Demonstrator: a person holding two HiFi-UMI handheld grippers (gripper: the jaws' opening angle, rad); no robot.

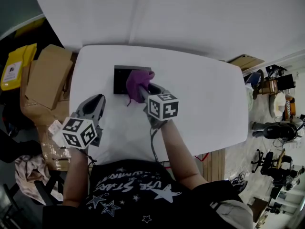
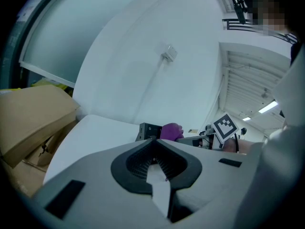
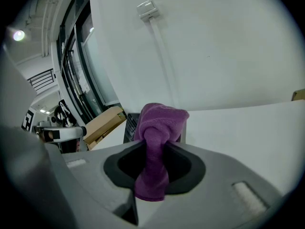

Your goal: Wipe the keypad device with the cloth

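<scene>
We reach the right gripper [image 1: 143,92] forward, its jaws clamped on the bunched purple cloth [image 1: 138,81] over the right end of the dark keypad device [image 1: 121,78]. Our left gripper [image 1: 93,107] sits back by the white table's [image 1: 209,104] left edge, jaws together on nothing. Open tabletop spreads to the right.

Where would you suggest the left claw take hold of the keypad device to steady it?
Probably its bare left edge, coming in from the left: the keypad device lies flat on the table, and the cloth in the right claw covers its right side.
</scene>
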